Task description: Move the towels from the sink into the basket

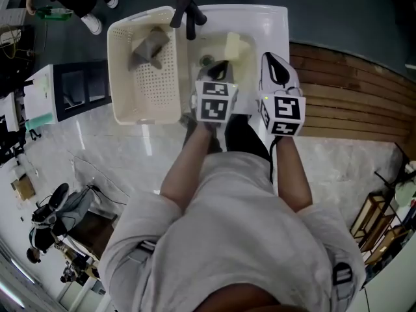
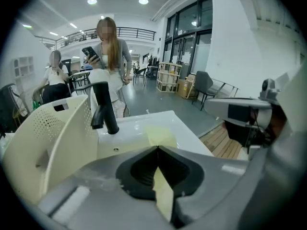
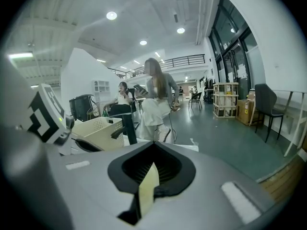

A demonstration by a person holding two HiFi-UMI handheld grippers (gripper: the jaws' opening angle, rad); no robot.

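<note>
A yellow towel (image 1: 235, 44) is over the white sink (image 1: 273, 18), between my two grippers. In the left gripper view a strip of yellow cloth (image 2: 163, 190) is pinched in the shut jaws of my left gripper (image 2: 157, 148), and more yellow towel (image 2: 160, 135) shows beyond over the sink. My right gripper (image 3: 153, 143) is also shut, on a yellow fold (image 3: 147, 188). From above, the left gripper (image 1: 220, 67) and right gripper (image 1: 273, 60) sit side by side over the sink. A cream perforated basket (image 1: 123, 77) stands left of the sink with a grey towel (image 1: 149, 47) inside.
A black faucet (image 1: 187, 12) rises at the sink's back edge next to the basket. A person (image 2: 110, 56) stands just behind the sink, and another sits further back. Wooden decking (image 1: 344, 90) lies to the right, and a shelf unit (image 1: 71, 86) to the left.
</note>
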